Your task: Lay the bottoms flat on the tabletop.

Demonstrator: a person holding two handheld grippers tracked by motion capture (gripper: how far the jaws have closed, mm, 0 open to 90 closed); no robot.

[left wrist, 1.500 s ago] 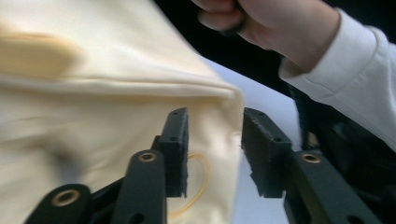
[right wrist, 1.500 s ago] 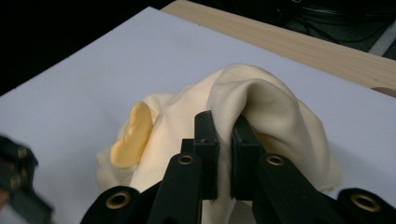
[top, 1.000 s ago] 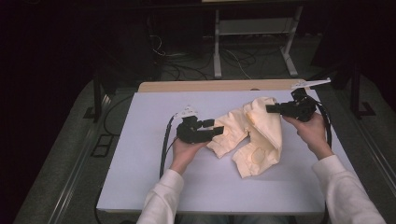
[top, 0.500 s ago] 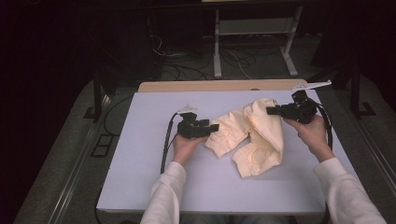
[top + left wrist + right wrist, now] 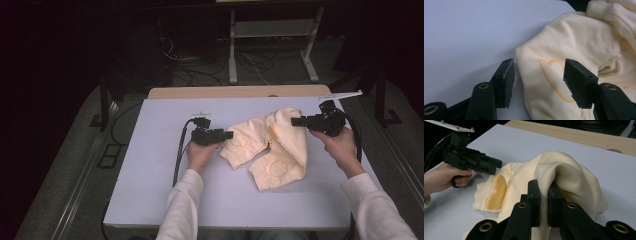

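Note:
A cream-yellow garment (image 5: 272, 147) with orange stitched outlines lies crumpled mid-table. My right gripper (image 5: 294, 121) is shut on a raised fold of the garment (image 5: 556, 170), lifting its right side off the table; the cloth drapes over the jaws in the right gripper view (image 5: 544, 202). My left gripper (image 5: 229, 135) sits low at the garment's left edge, open. In the left gripper view its jaws (image 5: 537, 82) straddle the garment's edge (image 5: 544, 75), with the stitched outline between them, not clamped. The left gripper (image 5: 496, 165) also appears far left in the right gripper view.
The white table top (image 5: 160, 165) spreads wide to the left and front of the garment. A wooden strip (image 5: 240, 91) runs along the far edge. Cables and a metal stand (image 5: 270, 45) sit on the dark floor beyond.
The left gripper has slid slightly left and back along the garment's left edge, and that part of the cloth now lies flatter. The right gripper holds its fold in about the same place.

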